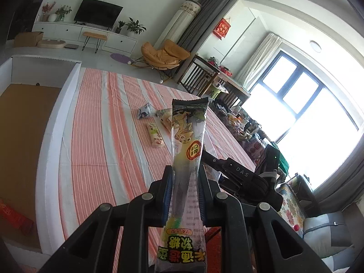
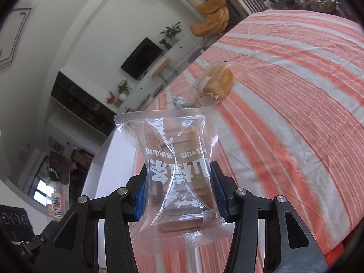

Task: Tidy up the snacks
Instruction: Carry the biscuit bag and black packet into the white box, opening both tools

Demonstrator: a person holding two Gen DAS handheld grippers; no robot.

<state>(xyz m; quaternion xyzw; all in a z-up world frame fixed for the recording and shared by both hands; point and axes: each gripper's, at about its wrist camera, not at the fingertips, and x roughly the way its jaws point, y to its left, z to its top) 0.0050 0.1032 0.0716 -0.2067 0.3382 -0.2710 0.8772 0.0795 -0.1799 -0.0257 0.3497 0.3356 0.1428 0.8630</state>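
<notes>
My left gripper (image 1: 184,177) is shut on a long gummy candy packet (image 1: 187,136) with cartoon print, held upright above the striped tablecloth (image 1: 95,136). My right gripper (image 2: 178,182) is shut on a clear bag of brown hawthorn strips (image 2: 177,159), pinched at its middle and lifted off the cloth. On the cloth lie a small blue-white pouch (image 1: 144,110), a cream snack bar (image 1: 155,135) and a wrapped bun (image 2: 218,79). The gummy candy packet (image 2: 56,193) also shows at the right wrist view's left edge. The other gripper's black body (image 1: 241,177) sits to the right.
A white-walled box with a brown floor (image 1: 27,113) stands left of the table, a red packet (image 1: 16,218) inside it. A cluttered side table (image 1: 241,122) lines the far right edge. Beyond are an orange chair (image 1: 163,54) and a TV (image 1: 97,12).
</notes>
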